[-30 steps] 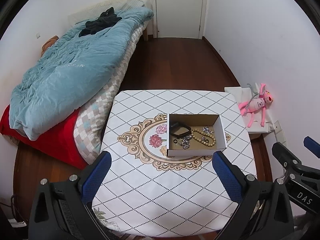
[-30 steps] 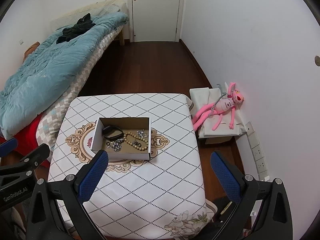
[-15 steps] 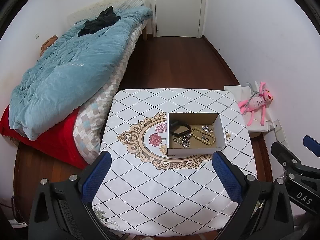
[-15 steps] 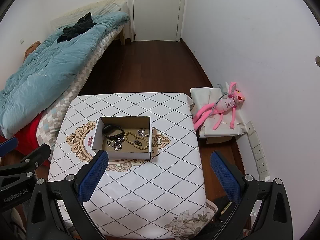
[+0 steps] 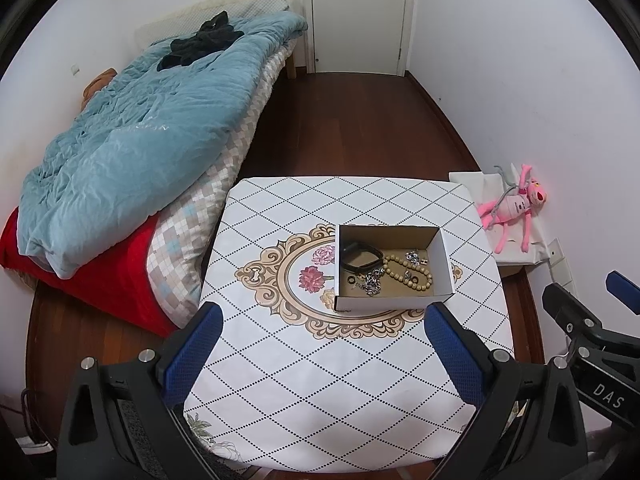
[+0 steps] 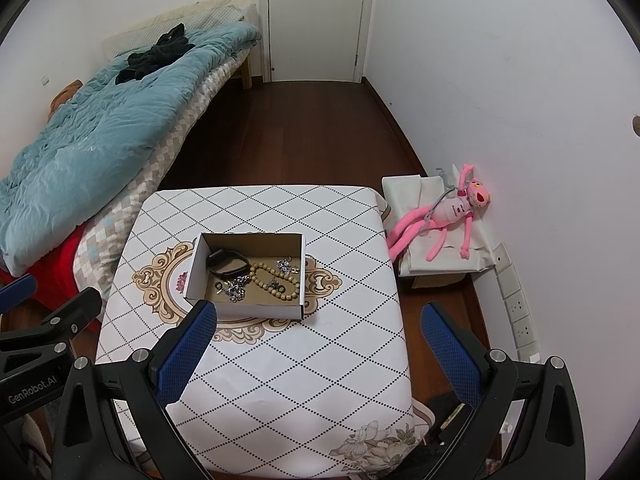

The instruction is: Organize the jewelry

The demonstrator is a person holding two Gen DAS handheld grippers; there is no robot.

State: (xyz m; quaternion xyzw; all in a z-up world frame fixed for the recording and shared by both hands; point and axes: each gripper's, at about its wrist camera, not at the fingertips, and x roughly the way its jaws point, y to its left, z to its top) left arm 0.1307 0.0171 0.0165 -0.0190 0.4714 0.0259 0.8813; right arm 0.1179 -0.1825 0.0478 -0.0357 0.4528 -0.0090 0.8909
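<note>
Only the right wrist view shows the wall sockets (image 6: 516, 304) (beside the table (image 6: 280, 380)); the box (image 5: 394, 302) of jewelry lies ahead of both empty, spread-apart tongs, left (image 5: 325, 350) and right (image 6: 318, 346).

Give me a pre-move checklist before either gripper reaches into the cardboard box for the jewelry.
1. Left gripper open and holding nothing: ok.
2. Right gripper open and holding nothing: ok.
3. Cardboard box flat on the table, open side up: ok.
4. Black band lying apart from the wooden bead bracelet: ok, they look separate.
5. Silver chain free of the beads: cannot tell, it lies right beside them.
6. Separate spots to sort the pieces into: not ok, only the one undivided box shows.
</note>
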